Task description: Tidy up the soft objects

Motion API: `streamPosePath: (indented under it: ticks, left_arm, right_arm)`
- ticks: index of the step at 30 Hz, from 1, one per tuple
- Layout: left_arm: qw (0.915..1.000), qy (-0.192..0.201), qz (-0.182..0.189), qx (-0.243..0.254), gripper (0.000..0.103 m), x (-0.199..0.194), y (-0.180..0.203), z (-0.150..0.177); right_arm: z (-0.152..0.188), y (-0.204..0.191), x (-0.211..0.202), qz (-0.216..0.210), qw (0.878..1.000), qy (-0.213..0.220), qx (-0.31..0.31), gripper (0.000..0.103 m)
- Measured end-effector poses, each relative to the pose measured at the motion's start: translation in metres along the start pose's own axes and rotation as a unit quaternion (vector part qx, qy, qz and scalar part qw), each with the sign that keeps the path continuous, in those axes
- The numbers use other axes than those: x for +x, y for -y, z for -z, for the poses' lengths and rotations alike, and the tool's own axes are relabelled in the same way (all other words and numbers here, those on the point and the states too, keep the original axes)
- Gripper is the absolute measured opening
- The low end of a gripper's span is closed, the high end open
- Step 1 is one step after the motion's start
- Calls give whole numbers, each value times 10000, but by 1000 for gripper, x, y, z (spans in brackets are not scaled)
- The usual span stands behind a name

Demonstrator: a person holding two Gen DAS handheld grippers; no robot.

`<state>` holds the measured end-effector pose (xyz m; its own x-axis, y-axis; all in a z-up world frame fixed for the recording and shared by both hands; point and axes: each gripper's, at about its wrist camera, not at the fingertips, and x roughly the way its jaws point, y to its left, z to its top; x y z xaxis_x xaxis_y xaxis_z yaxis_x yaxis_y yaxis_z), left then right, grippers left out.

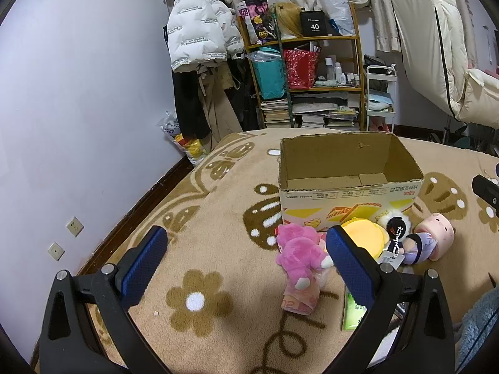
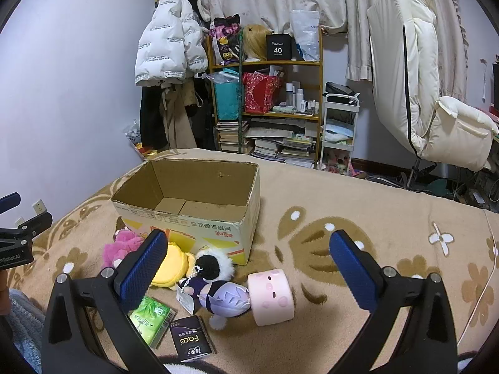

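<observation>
Cardboard box (image 2: 190, 199) stands empty ahead of both sets of jaws. Pink plush (image 1: 299, 254), yellow plush (image 2: 170, 266), doll (image 2: 215, 290) and pink cylinder toy (image 2: 271, 296) lie unsorted on the bed (image 2: 358, 218) between box and jaws. Left gripper (image 1: 246, 261) and right gripper (image 2: 246, 265) are spread, holding nothing. Judgement: nothing sorted yet.

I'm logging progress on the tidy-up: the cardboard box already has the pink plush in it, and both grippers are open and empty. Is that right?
Not quite. The cardboard box holds nothing; the right wrist view shows its bare bottom. The pink plush lies on the blanket in front of the box. The rest stands: the left gripper and the right gripper are open and empty.
</observation>
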<state>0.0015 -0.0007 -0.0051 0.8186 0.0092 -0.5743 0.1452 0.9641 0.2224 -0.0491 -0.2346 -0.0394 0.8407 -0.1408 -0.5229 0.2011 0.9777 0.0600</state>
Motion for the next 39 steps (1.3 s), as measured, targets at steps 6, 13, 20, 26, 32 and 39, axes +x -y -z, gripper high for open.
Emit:
streamPosePath:
  ticks: [6,13,20,26,32,39]
  left_arm:
    - [10000,9,9,-12,101,-2,-1,-1]
    - [10000,15,16,8,101,-3,-1,-1]
    - [10000,13,7,15,101,-3,-1,-1]
    - [10000,26,15,29,101,-3,-1,-1]
    - [10000,13,35,20,101,-3,-1,-1]
    - [10000,2,39,31,101,-3,-2,-1]
  right_arm:
    - [0,0,1,-3,10000,-5,1,103]
    - [0,0,1,5,10000,-14,1,103]
    - [0,0,1,-3,10000,-21,-1,103]
    - [0,0,2,1,10000,-28,-1,103]
    - [0,-1,2,6,10000,-37,-6,103]
    - [0,-1,3,3,10000,-47,-8,103]
